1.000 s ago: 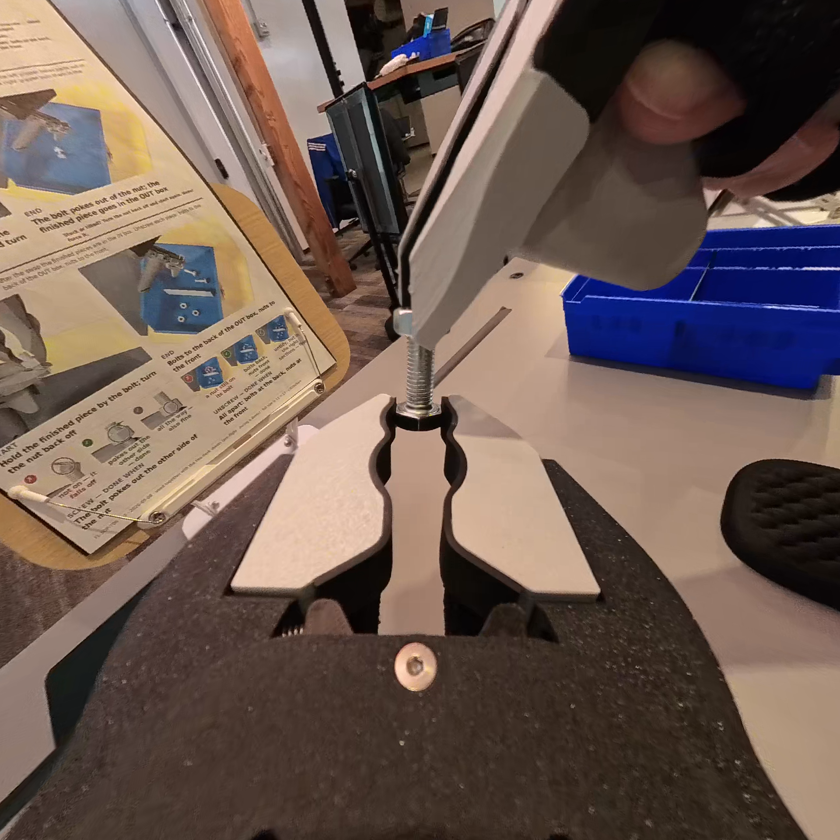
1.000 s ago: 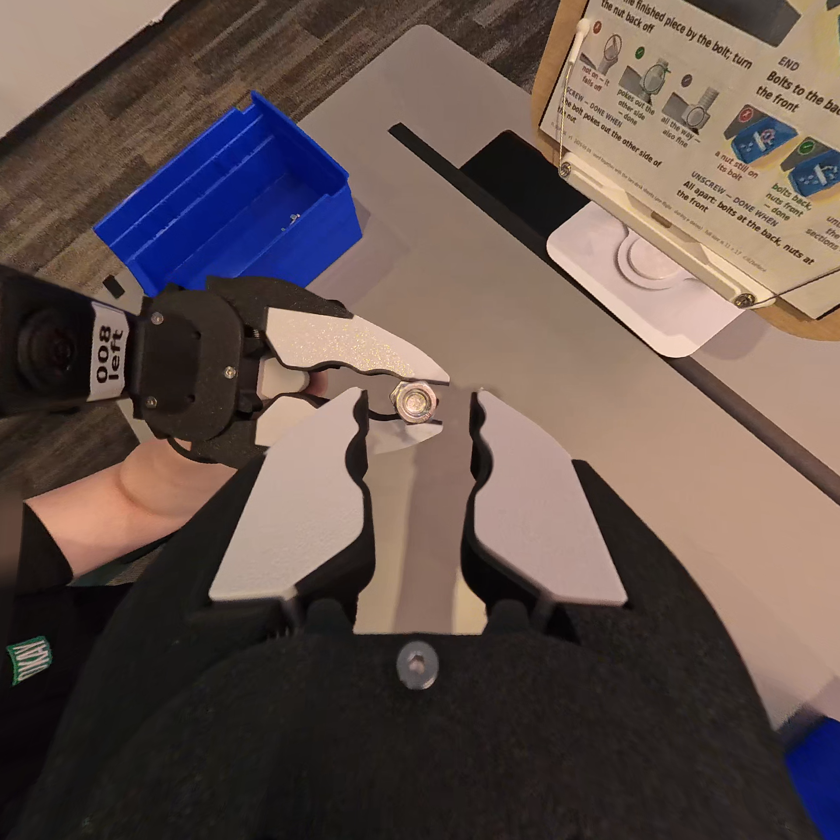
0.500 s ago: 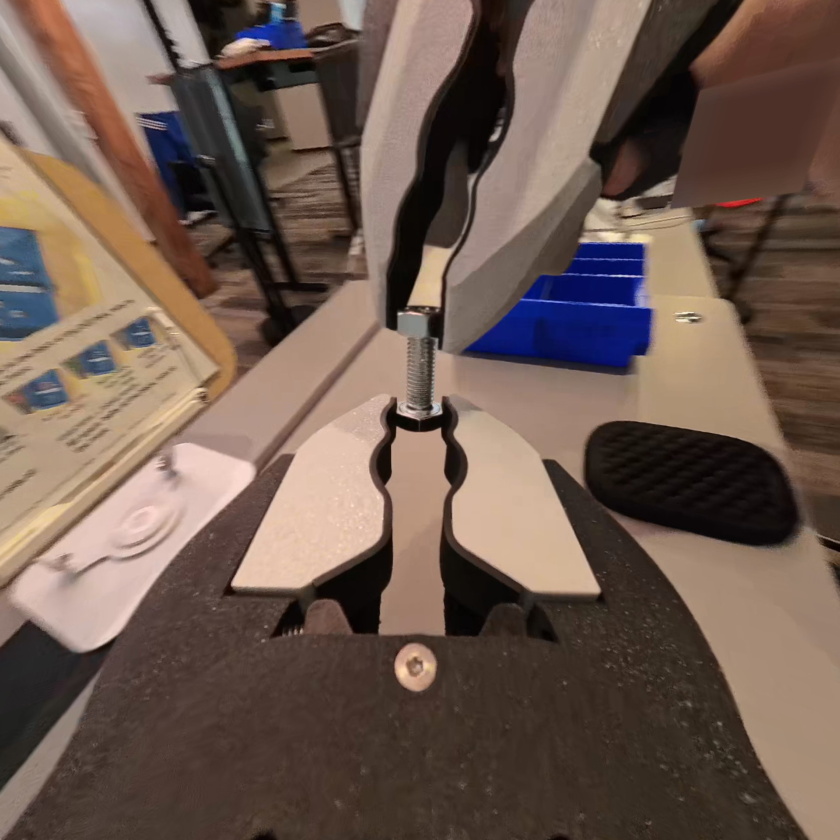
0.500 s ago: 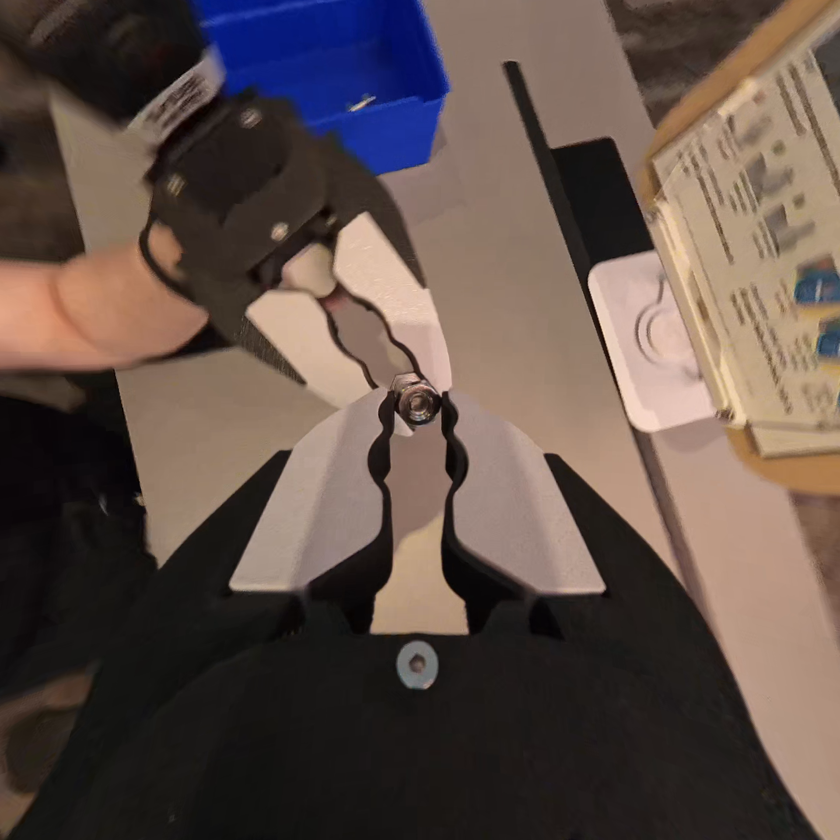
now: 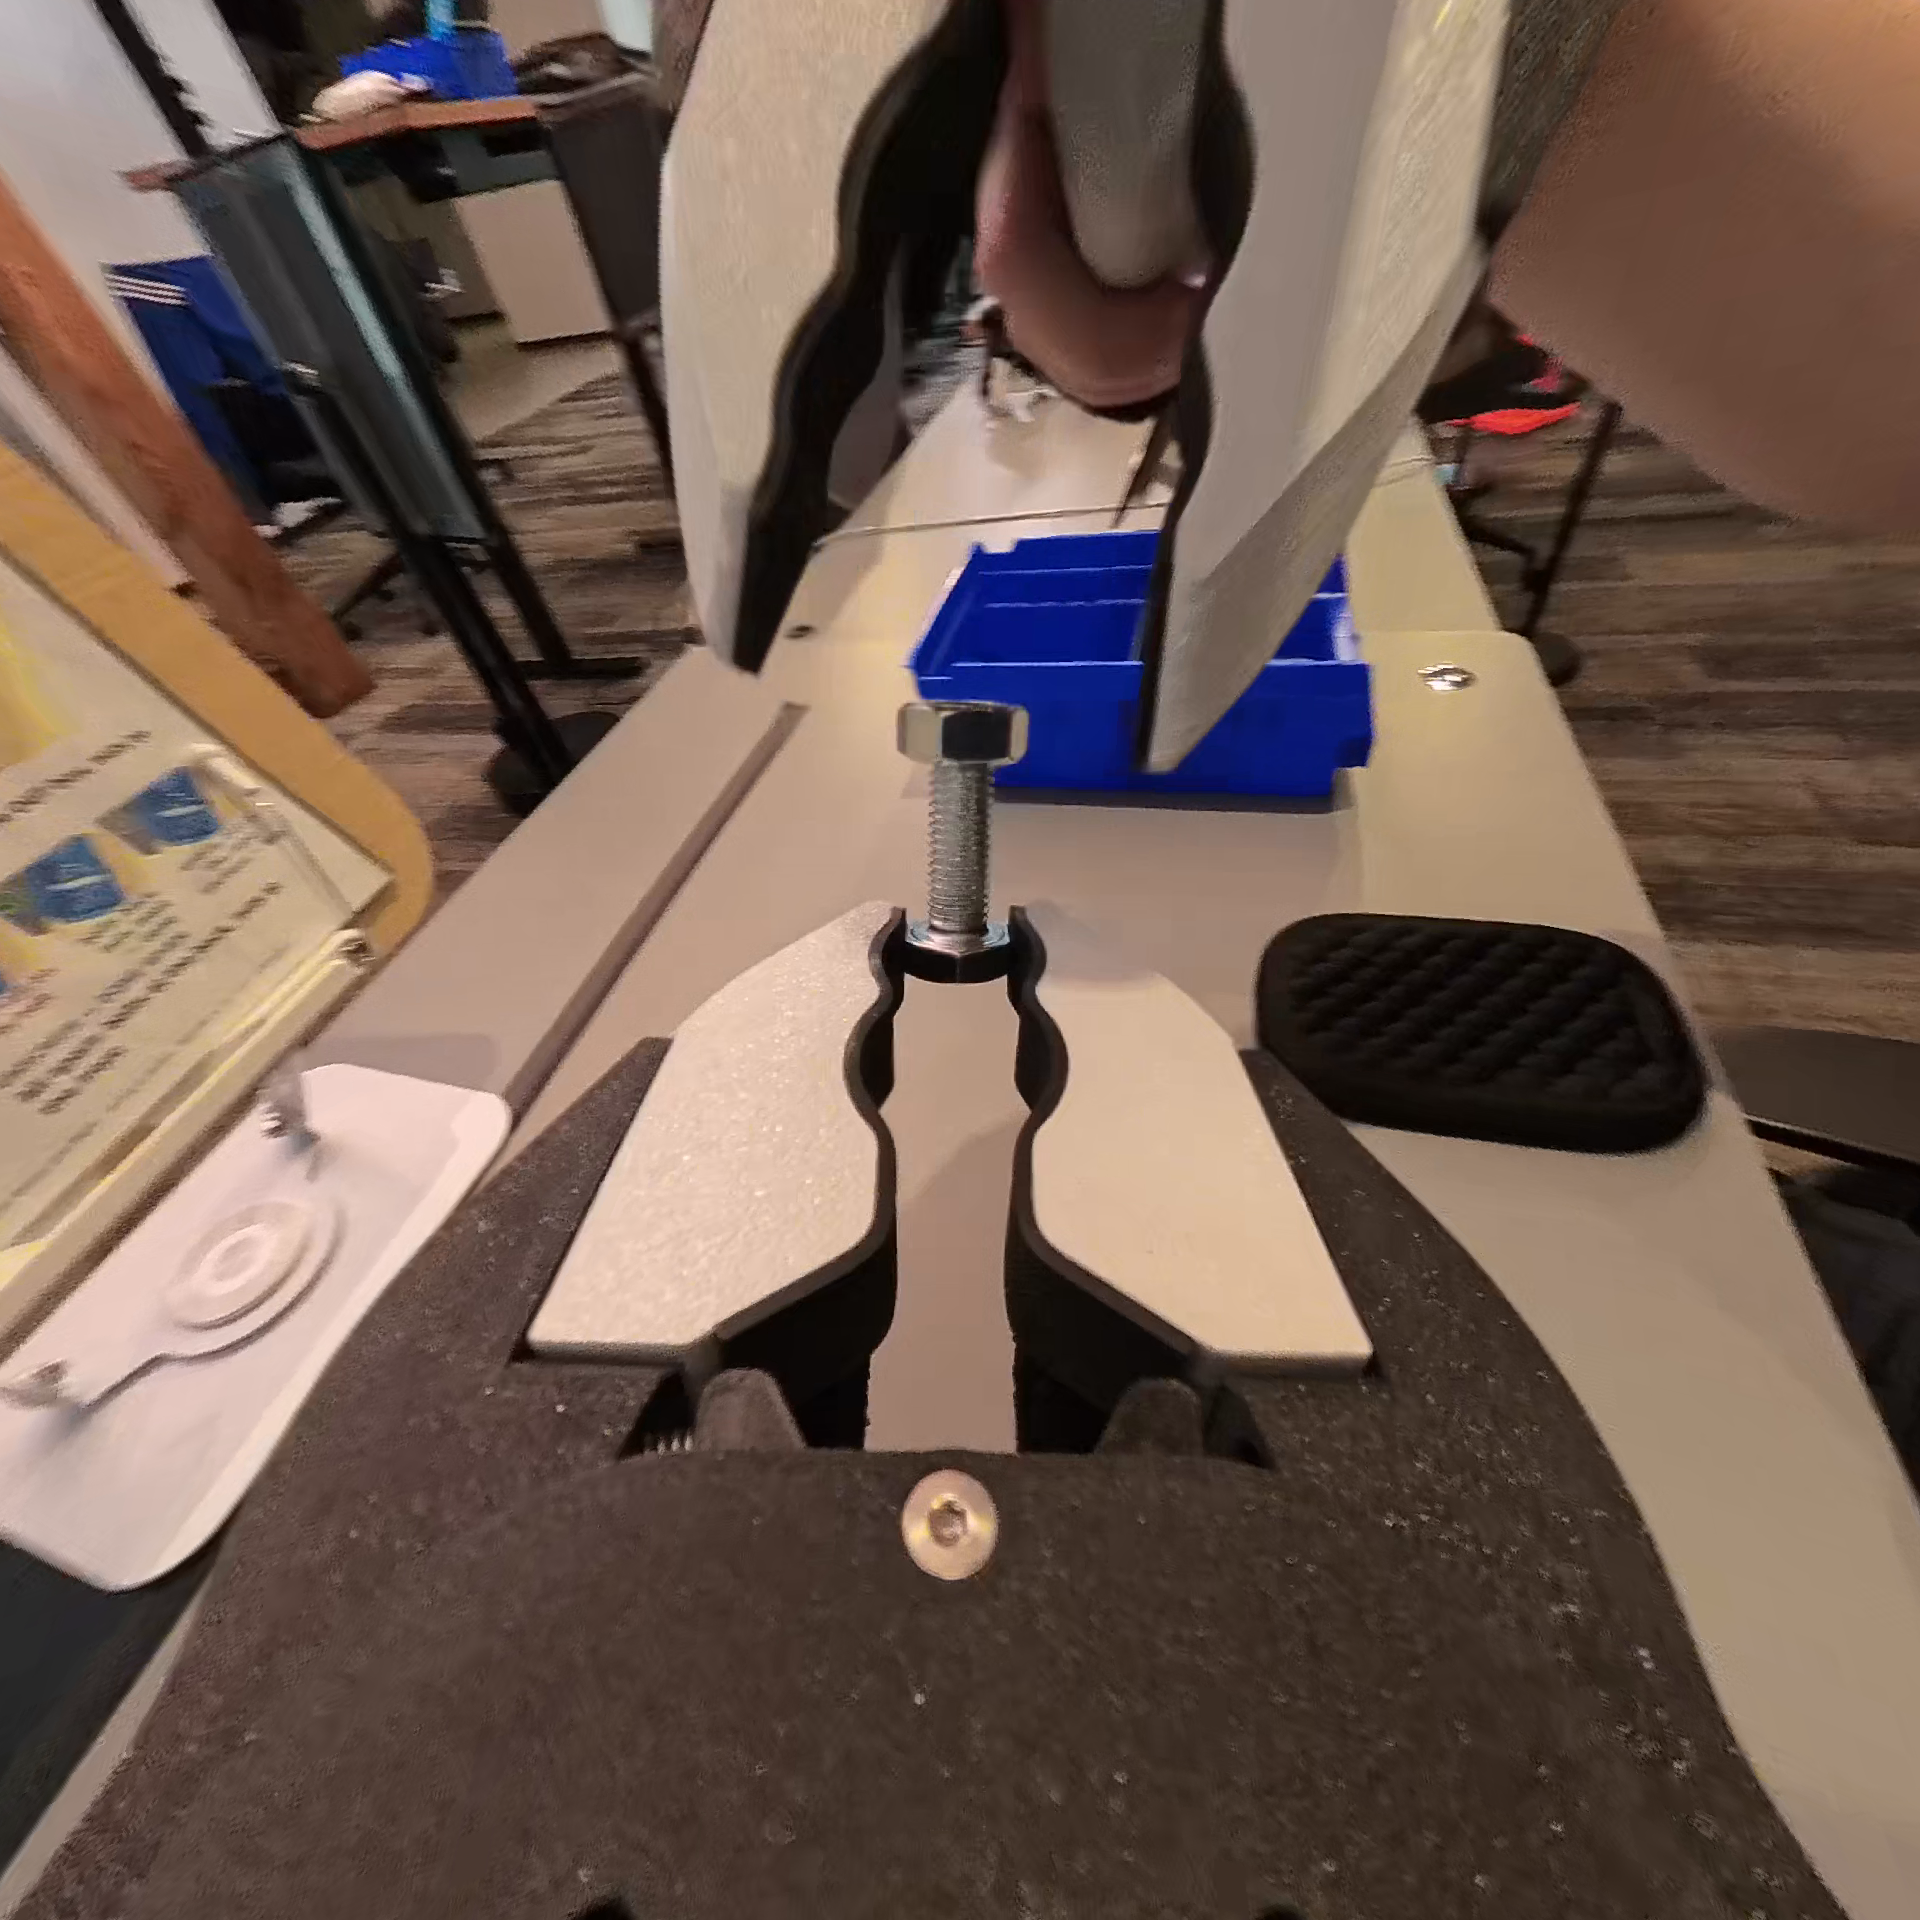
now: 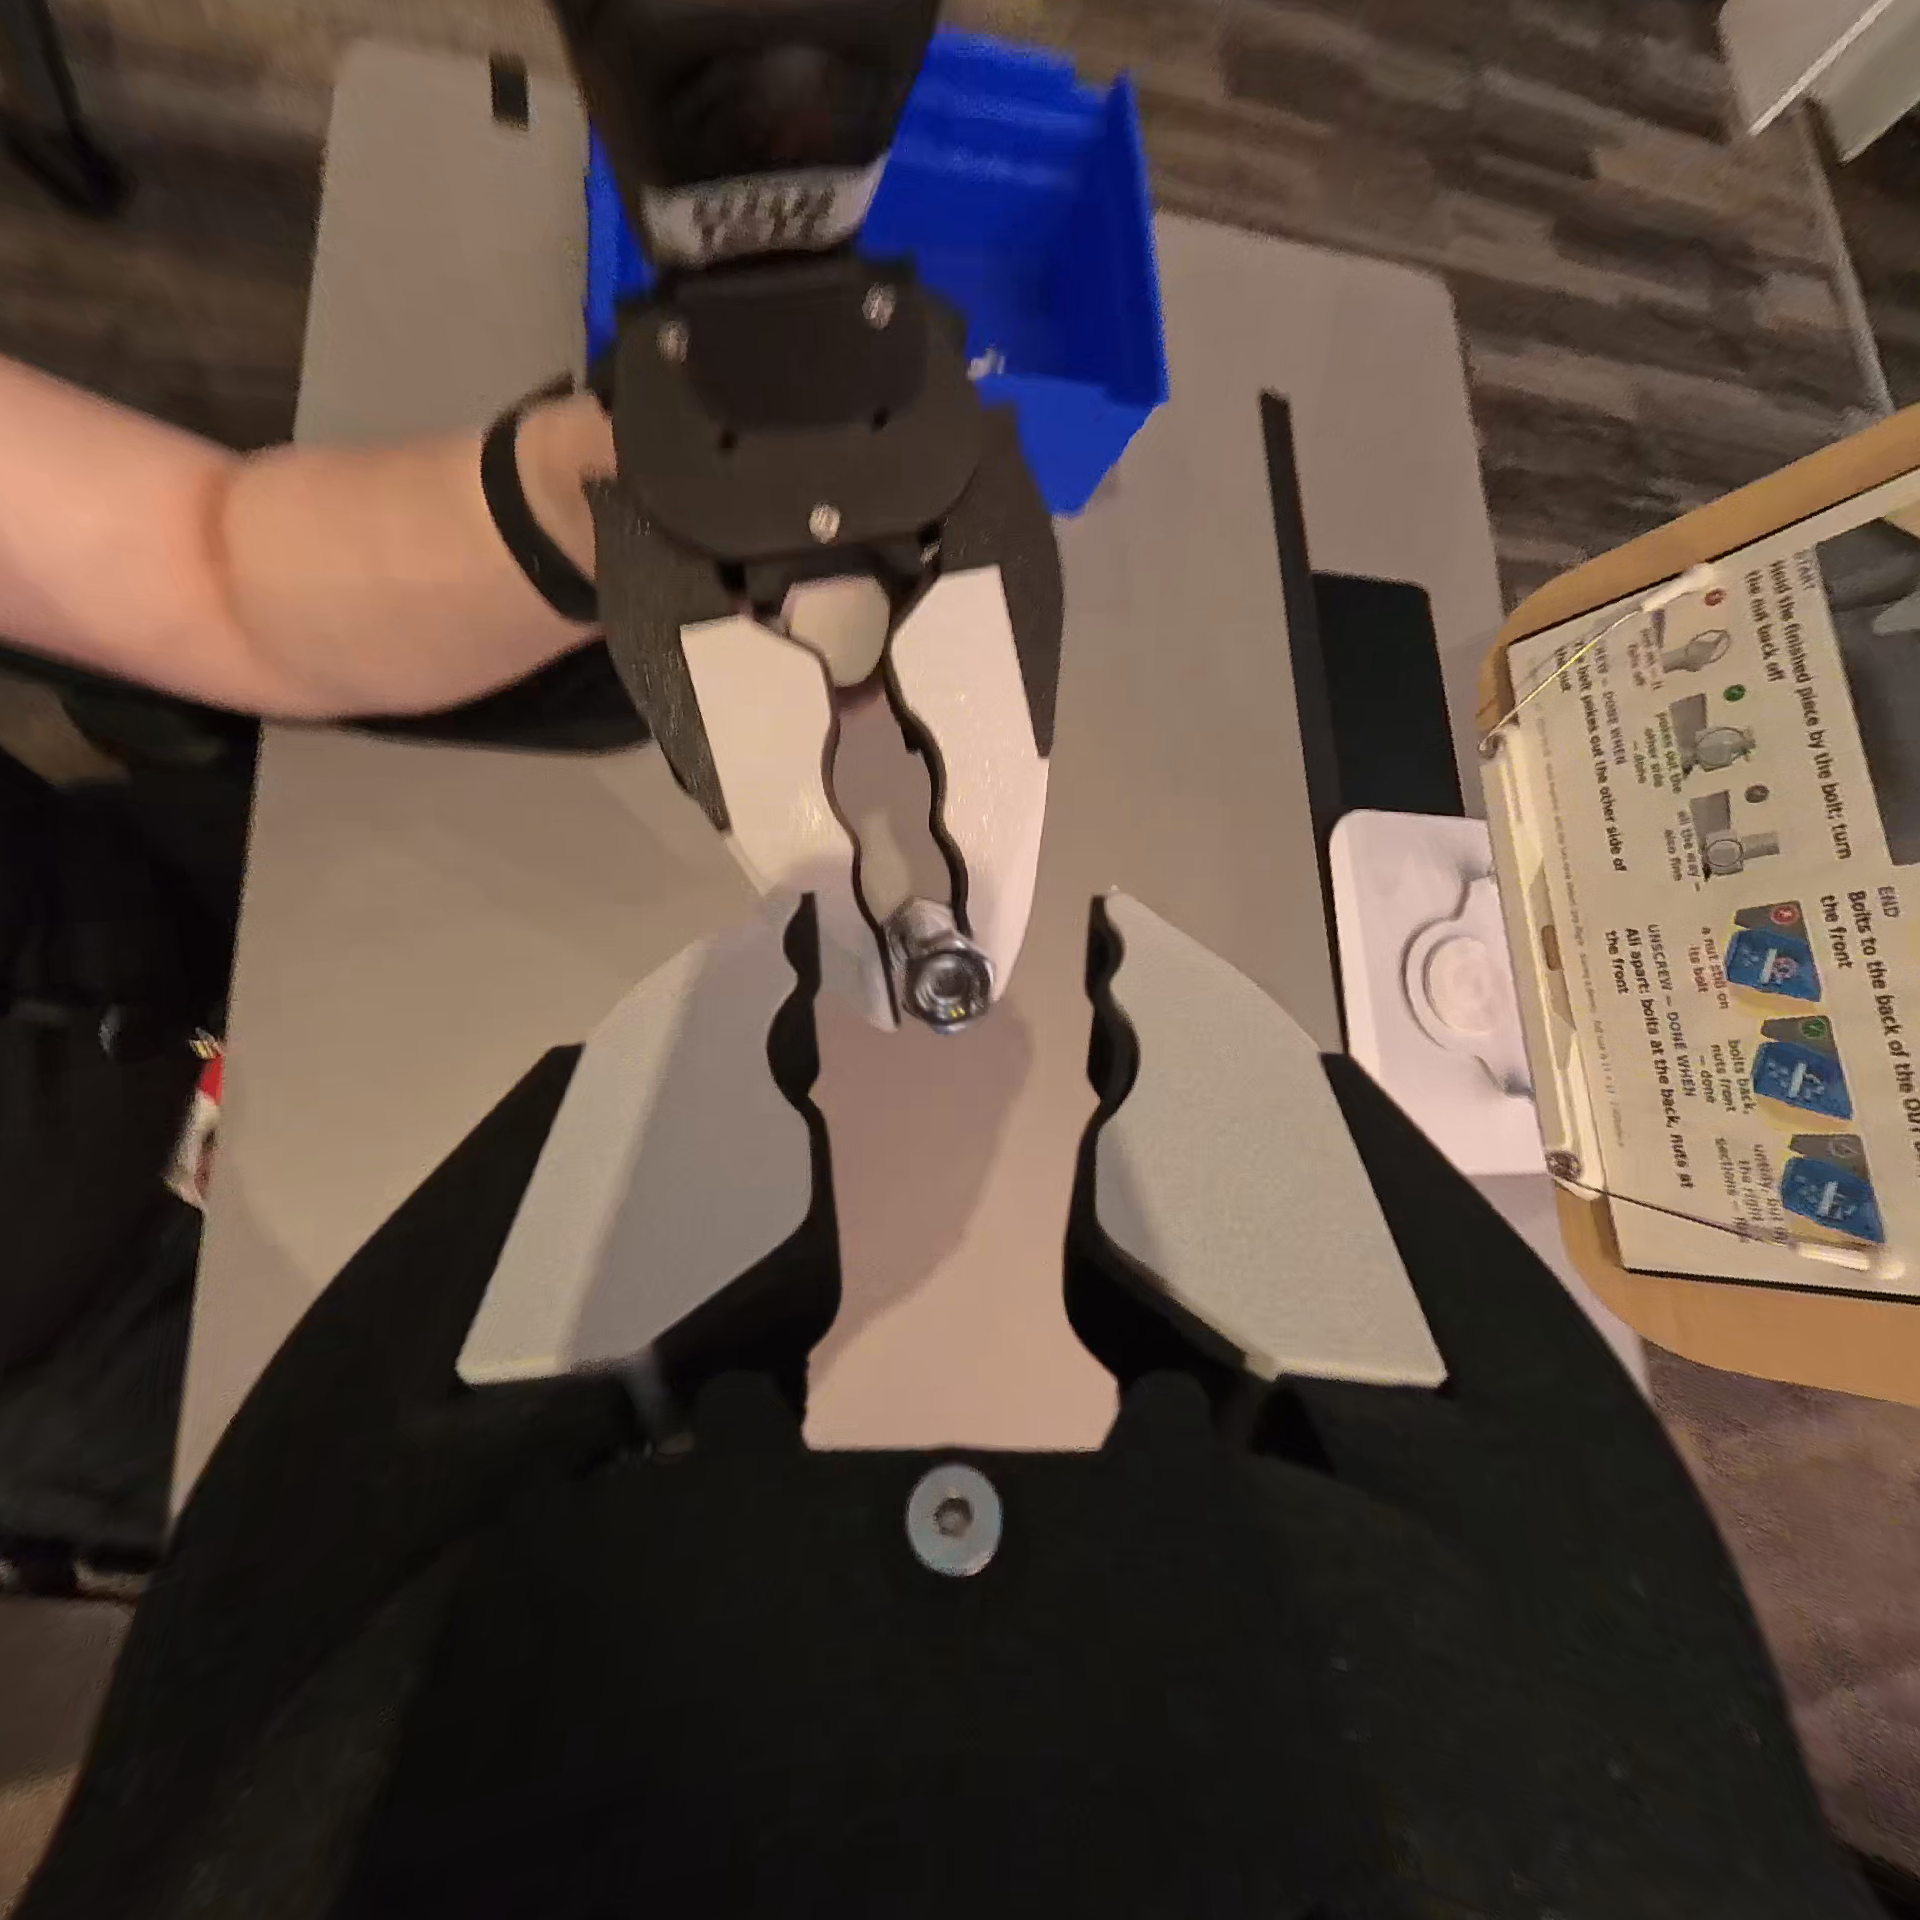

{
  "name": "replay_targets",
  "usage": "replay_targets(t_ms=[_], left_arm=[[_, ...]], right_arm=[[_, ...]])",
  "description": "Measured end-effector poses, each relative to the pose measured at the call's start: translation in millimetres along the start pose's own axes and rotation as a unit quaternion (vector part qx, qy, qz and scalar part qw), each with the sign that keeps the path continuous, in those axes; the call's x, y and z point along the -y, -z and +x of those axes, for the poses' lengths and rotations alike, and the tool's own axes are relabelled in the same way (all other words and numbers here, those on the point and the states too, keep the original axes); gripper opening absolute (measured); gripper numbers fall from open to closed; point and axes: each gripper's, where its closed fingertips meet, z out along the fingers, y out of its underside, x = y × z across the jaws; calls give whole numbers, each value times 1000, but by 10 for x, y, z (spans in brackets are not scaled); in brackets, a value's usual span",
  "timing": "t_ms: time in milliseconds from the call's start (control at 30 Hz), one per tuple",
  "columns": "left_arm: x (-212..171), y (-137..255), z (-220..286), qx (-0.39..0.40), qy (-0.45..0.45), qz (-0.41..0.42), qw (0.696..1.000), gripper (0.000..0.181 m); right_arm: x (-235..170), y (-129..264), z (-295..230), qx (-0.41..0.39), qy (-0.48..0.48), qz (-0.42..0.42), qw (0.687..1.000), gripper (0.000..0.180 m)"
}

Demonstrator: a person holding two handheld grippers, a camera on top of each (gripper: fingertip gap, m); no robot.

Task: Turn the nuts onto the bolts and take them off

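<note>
Nut pinched, bolt standing free above the grey surface (image 5: 1195,894).

My right gripper (image 6: 951,925) hangs spread wide over the bolt (image 5: 961,821); my left gripper (image 5: 956,920) clamps the nut (image 5: 954,943) at its tips, bolt head up.

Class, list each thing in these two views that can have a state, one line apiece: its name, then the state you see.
left gripper: shut on the nut
right gripper: open, above the bolt head, not touching
nut: clamped, threaded at the bolt's lower end
bolt: upright, head up and free
blue bin: open-topped, resting on the table
</note>
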Motion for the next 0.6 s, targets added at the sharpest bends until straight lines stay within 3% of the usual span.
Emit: replay_targets(t_ms=[167, 300, 400, 600], left_arm=[[90, -15, -272, 113, 3, 27, 993, 18], [100, -35, -402, 179, -5, 36, 983, 18], [85, -52, -454, 210, -9, 35, 977, 18], [25, -97, -496, 243, -29, 16, 969, 18]], right_arm=[[126, 168, 274, -58, -102, 56, 992, 50], [-85, 195, 451, -105, -177, -3, 979, 49], [-182, 115, 380, -69, -248, -32, 966, 54], [-288, 29, 404, -73, -305, -73, 947, 49]])
